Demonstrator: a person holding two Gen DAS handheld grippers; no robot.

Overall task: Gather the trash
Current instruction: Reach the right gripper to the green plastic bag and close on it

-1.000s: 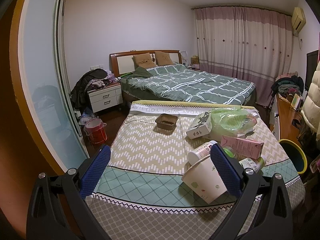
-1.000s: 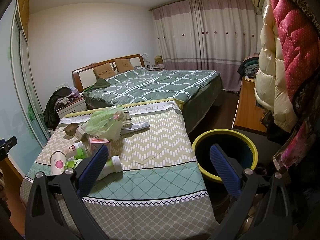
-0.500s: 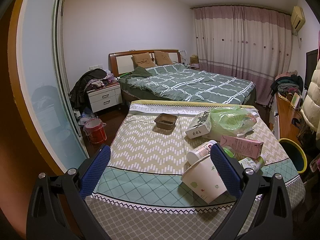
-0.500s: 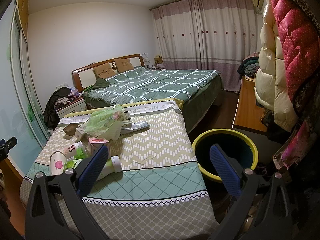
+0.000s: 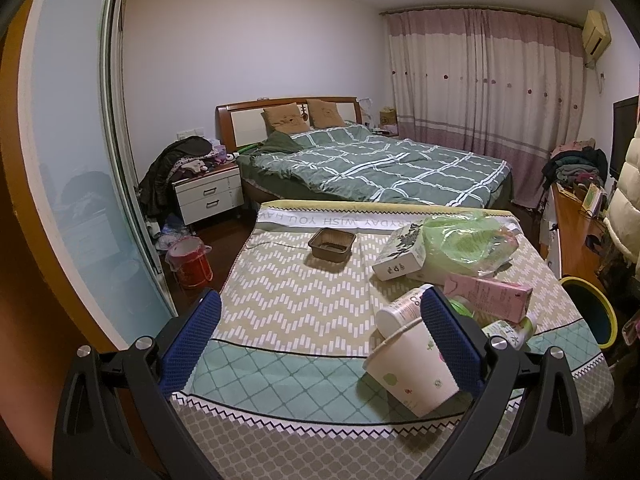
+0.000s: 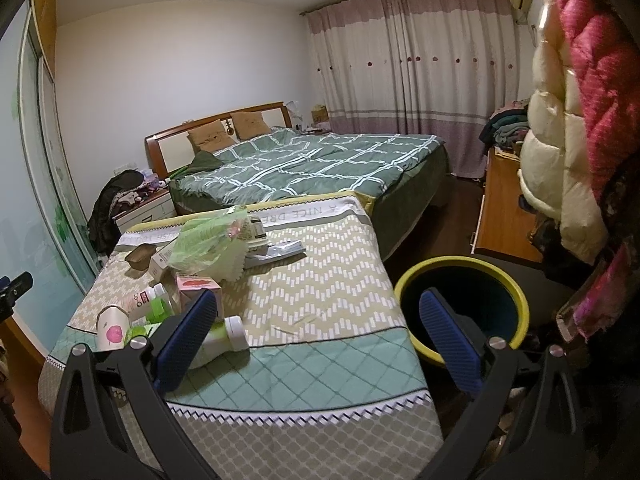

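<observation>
Trash lies on a cloth-covered table (image 5: 280, 312) (image 6: 332, 312): a tipped paper cup (image 5: 408, 368) (image 6: 112, 326), a white bottle (image 5: 400, 310) (image 6: 140, 300), a pink carton (image 5: 488, 294) (image 6: 196, 286), a green plastic bag (image 5: 464, 240) (image 6: 204, 240), a white box (image 5: 400, 258), a brown tray (image 5: 332, 244) (image 6: 140, 256) and a pale green bottle (image 6: 222, 338). A yellow-rimmed bin (image 6: 460, 316) (image 5: 588, 312) stands on the floor right of the table. My left gripper (image 5: 320, 340) is open above the table's near edge, its right finger over the cup. My right gripper (image 6: 320, 336) is open, empty, between table corner and bin.
A bed (image 5: 380, 168) lies beyond the table. A nightstand (image 5: 208, 196) piled with clothes and a red bucket (image 5: 190, 264) stand at the left by a sliding glass door (image 5: 72, 160). A wooden cabinet (image 6: 504, 208) and hanging padded coats (image 6: 576, 128) crowd the right.
The left wrist view has drifted very slightly; both grippers stay open and nothing on the table has moved.
</observation>
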